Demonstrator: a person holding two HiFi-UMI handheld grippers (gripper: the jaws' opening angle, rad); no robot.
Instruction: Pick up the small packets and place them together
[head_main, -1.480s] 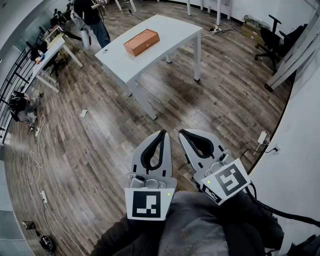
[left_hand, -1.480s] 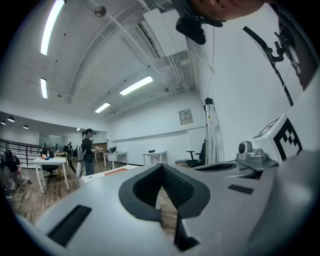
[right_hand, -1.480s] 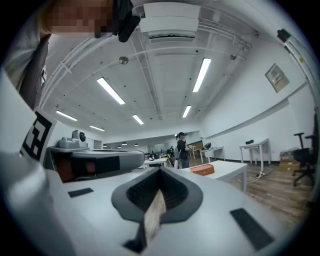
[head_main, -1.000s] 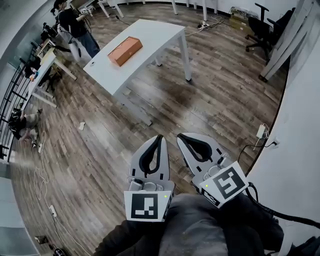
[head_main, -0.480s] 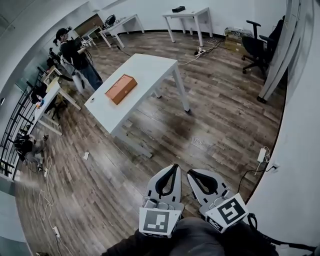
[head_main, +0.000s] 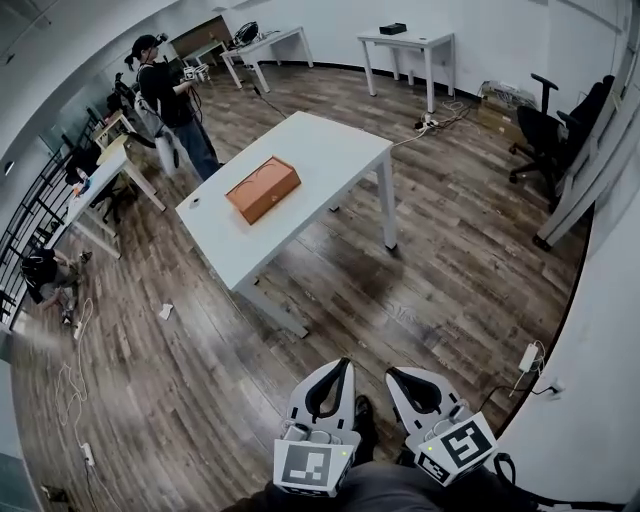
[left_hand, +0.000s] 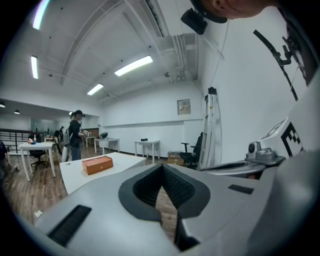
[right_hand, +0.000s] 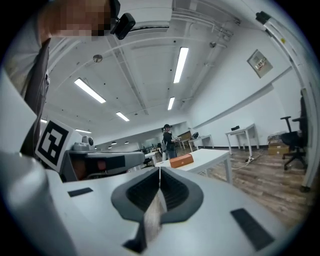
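- Low at the near edge of the head view, the left gripper (head_main: 345, 366) and the right gripper (head_main: 393, 373) are held side by side over the wooden floor (head_main: 200, 400), well apart from the white table (head_main: 330, 150).
- Left gripper: its own view shows the jaw tips pressed together (left_hand: 161, 165) with nothing between them; only floor shows through the slit behind the tips.
- Right gripper: its own view shows the jaws closed tip to tip (right_hand: 160, 170), pinching nothing.
- An orange box (head_main: 263, 189) lies flat on the tabletop, in the half nearer the left corner, about midway between the two long edges.
- A small dark item (head_main: 195, 201) sits on the tabletop close to that left corner; too small to tell what it is.
- The small packets cannot be made out in any view.
- Beyond the table's far-left end stands a person (head_main: 170, 95) in dark clothes, holding something in front of them.
- A black office chair (head_main: 540, 130) stands by the right wall, and another white table (head_main: 410, 40) by the back wall.
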